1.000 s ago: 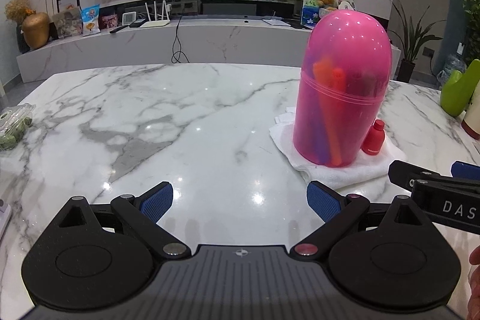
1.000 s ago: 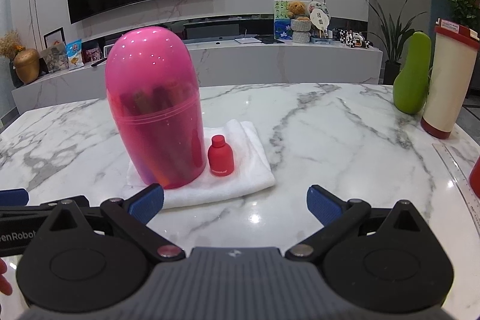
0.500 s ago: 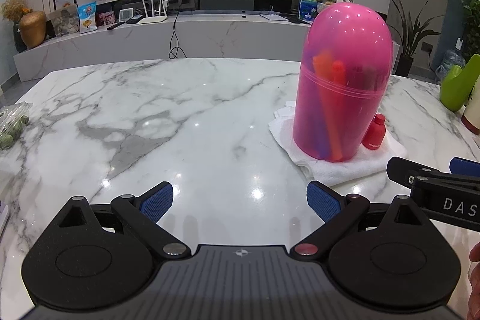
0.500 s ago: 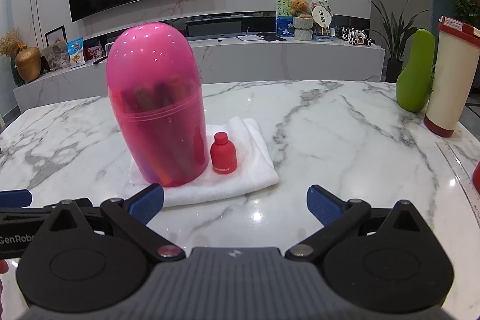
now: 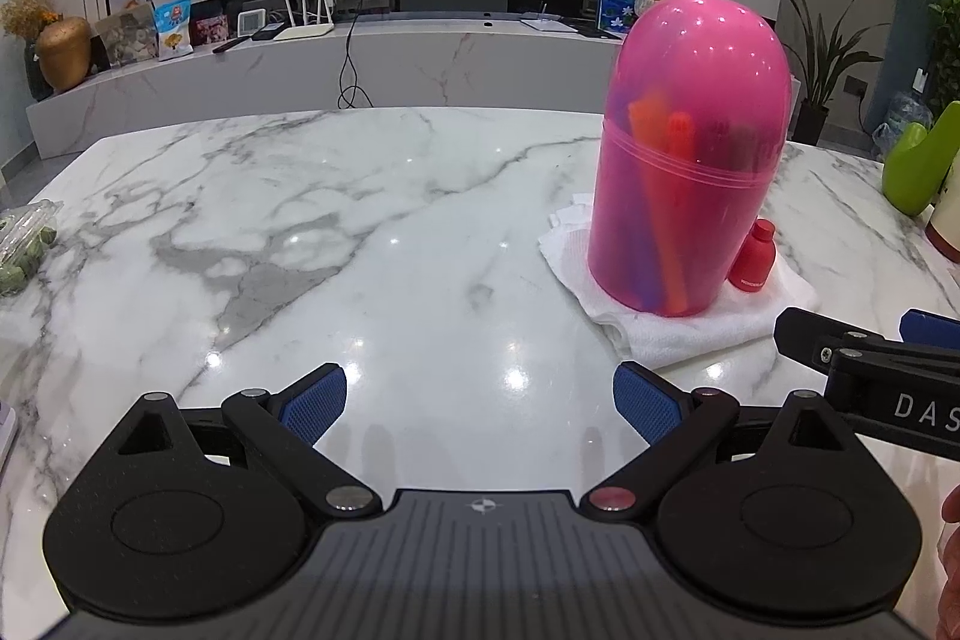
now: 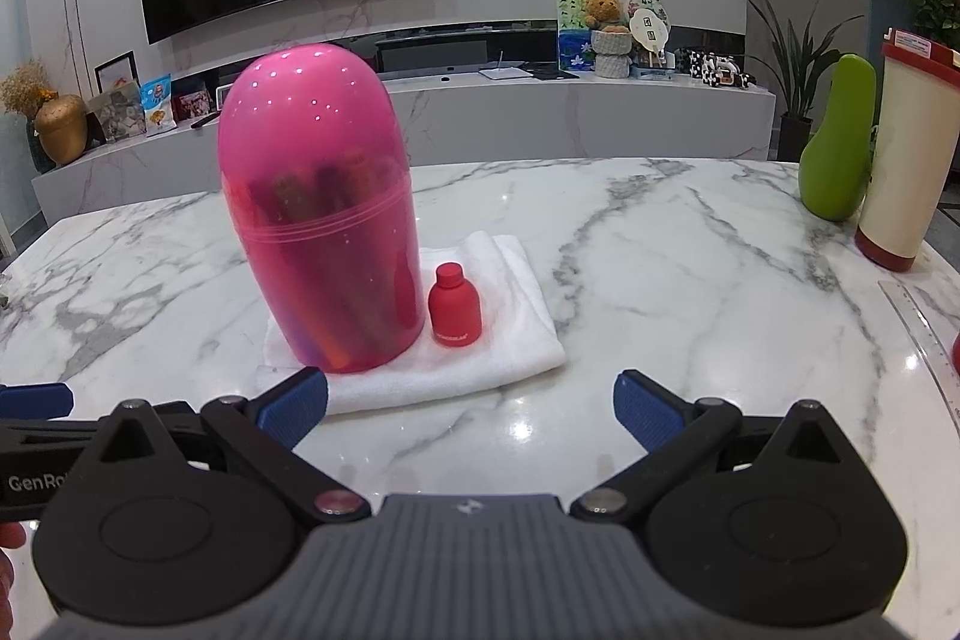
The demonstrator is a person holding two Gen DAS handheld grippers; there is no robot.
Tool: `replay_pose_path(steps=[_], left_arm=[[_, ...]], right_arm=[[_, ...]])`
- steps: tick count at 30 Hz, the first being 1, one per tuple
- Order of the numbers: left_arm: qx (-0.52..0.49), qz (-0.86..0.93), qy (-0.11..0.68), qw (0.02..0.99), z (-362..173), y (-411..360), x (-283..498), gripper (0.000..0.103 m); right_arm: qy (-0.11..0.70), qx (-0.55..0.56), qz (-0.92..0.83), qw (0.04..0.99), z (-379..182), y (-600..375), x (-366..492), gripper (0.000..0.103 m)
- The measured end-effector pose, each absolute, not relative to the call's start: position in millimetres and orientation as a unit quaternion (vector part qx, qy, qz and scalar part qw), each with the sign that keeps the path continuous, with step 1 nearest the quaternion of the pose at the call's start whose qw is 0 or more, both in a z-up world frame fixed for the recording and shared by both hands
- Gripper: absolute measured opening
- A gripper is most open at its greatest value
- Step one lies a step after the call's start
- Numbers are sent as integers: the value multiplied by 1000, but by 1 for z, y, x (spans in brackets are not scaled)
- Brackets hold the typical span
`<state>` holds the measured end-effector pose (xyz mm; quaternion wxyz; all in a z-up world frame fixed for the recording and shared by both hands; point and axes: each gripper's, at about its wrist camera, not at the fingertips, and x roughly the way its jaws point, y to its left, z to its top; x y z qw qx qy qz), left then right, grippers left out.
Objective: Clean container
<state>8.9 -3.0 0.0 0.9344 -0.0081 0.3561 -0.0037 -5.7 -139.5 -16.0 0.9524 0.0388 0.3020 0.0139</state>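
A tall pink translucent container (image 5: 684,154) with a domed lid stands on a folded white towel (image 5: 678,322) on the marble table (image 5: 300,220). It holds several coloured stick-like items. It also shows in the right wrist view (image 6: 318,232) on the towel (image 6: 480,364). A small red bottle (image 6: 454,305) stands on the towel right beside it, also visible in the left wrist view (image 5: 753,257). My left gripper (image 5: 479,403) is open and empty, to the near left of the container. My right gripper (image 6: 471,406) is open and empty, just in front of the towel.
A green pear-shaped object (image 6: 837,139) and a white and red tumbler (image 6: 906,154) stand at the table's right. A ruler (image 6: 924,334) lies near the right edge. A clear box of greens (image 5: 24,244) sits at the left edge.
Both grippers have drawn back slightly and tilted, so the container sits a little lower and smaller in both views. Both stay open.
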Motion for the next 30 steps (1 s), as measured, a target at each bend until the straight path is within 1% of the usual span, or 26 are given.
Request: replay_pose_path(steps=[23, 25, 29, 30], left_arm=[[-7, -4, 358, 934, 0, -3, 13, 97], [-2, -6, 356, 934, 1, -4, 14, 97], [4, -10, 351, 936, 3, -6, 18, 97], [4, -13, 350, 937, 4, -7, 19, 97]], right_arm=[[298, 37, 23, 954, -13, -139, -5, 101], [297, 33, 26, 954, -12, -139, -5, 94], [293, 31, 29, 955, -11, -139, -2, 92], [292, 31, 29, 955, -10, -140, -1, 88]])
